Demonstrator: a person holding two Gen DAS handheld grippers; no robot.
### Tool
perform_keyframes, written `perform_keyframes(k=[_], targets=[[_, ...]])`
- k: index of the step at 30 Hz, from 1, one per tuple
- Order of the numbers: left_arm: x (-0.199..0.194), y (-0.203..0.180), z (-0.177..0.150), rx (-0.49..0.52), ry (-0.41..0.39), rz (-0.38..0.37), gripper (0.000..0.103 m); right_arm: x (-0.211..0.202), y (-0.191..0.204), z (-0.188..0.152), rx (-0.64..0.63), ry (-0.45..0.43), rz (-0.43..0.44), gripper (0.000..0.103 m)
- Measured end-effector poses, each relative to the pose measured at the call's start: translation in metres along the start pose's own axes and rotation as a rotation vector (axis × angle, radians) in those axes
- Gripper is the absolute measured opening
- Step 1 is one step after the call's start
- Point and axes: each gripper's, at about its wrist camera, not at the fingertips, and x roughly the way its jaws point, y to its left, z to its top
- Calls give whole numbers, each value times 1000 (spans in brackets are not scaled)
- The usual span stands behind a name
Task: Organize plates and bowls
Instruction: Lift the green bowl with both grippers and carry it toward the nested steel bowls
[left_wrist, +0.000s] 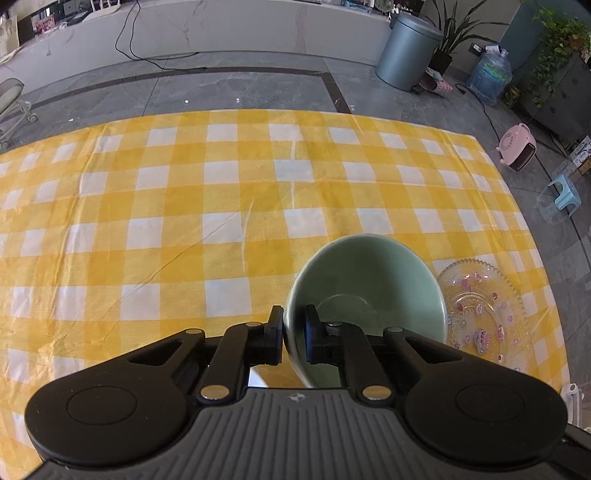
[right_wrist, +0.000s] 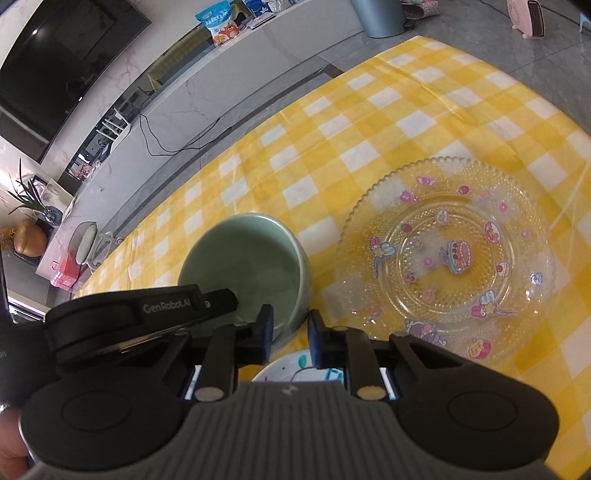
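A pale green bowl (left_wrist: 369, 288) is held at its near rim by my left gripper (left_wrist: 294, 332), one finger outside and one inside; the bowl tilts above the yellow checked cloth. It also shows in the right wrist view (right_wrist: 251, 258), with the left gripper's finger (right_wrist: 207, 302) on its rim. A clear glass plate with cartoon prints (right_wrist: 450, 254) lies on the cloth to the right of the bowl, also in the left wrist view (left_wrist: 487, 306). My right gripper (right_wrist: 290, 336) is slightly open and empty, just in front of the bowl. A white printed plate (right_wrist: 295, 365) lies under it.
The yellow checked tablecloth (left_wrist: 184, 206) covers the table; its far edge and right edge meet grey floor. A grey bin (left_wrist: 406, 48), a water jug (left_wrist: 493, 74) and a pink heater (left_wrist: 517, 147) stand on the floor beyond.
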Motion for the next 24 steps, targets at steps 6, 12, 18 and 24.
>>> perform_keyframes(k=[6,12,18,24], targets=[[-19,-2,-2,-1,-35,16,10,-11,6,-3,-12,-20,19,16],[-41,-4,-9,1,-63,33,10,-27,10,-8,-10,-27,51,15],[-69,-6,-23,-4,-85,48,9,-51,18,-20,-29,-32,80,15],[-106,-1,-36,-28,-100,82,9,-77,36,-38,-62,-29,108,14]])
